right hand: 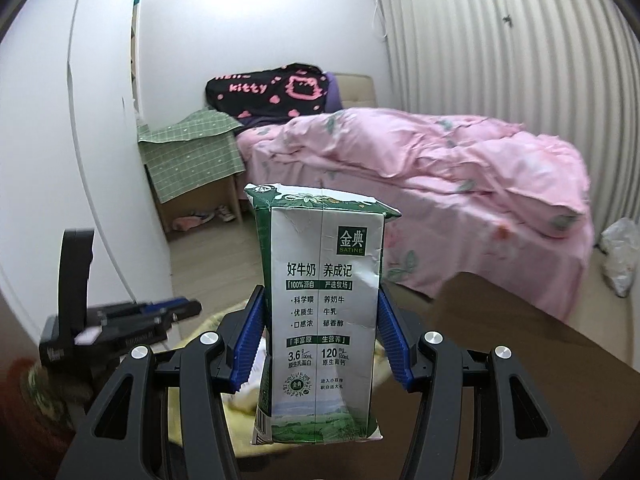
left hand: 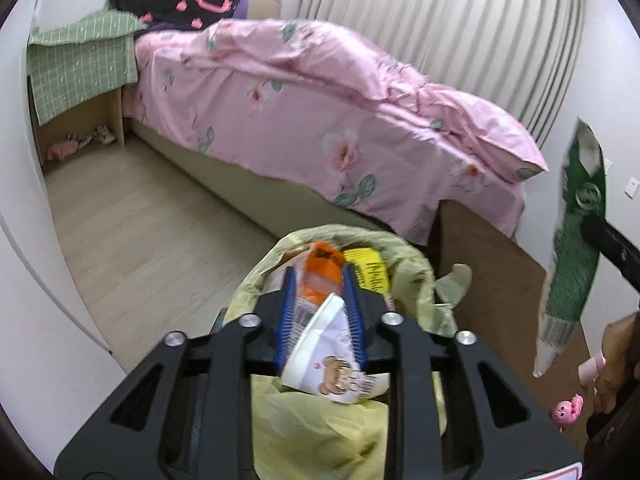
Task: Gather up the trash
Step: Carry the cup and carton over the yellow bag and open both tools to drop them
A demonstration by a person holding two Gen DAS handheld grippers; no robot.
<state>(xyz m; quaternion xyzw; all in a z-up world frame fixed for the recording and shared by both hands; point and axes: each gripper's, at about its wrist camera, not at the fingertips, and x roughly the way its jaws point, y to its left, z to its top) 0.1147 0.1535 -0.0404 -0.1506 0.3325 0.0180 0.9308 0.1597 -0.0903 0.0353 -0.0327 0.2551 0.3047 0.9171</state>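
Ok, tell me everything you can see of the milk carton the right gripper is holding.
The milk carton is a green-and-white paperboard pack, Chinese print and a "Satine" logo on its face. It is creased and dented, its top flattened. It stands upright, pinched at both sides by the blue fingers of the right gripper, clear of the brown table. The left wrist view shows it hanging in the air.

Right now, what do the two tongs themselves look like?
Both the left tongs and right tongs are matte black angular frames with cut-out linkage arms, round silver bolt heads at the pivots, and ribbed blue pads lining the fingers. No cables or sleeves show.
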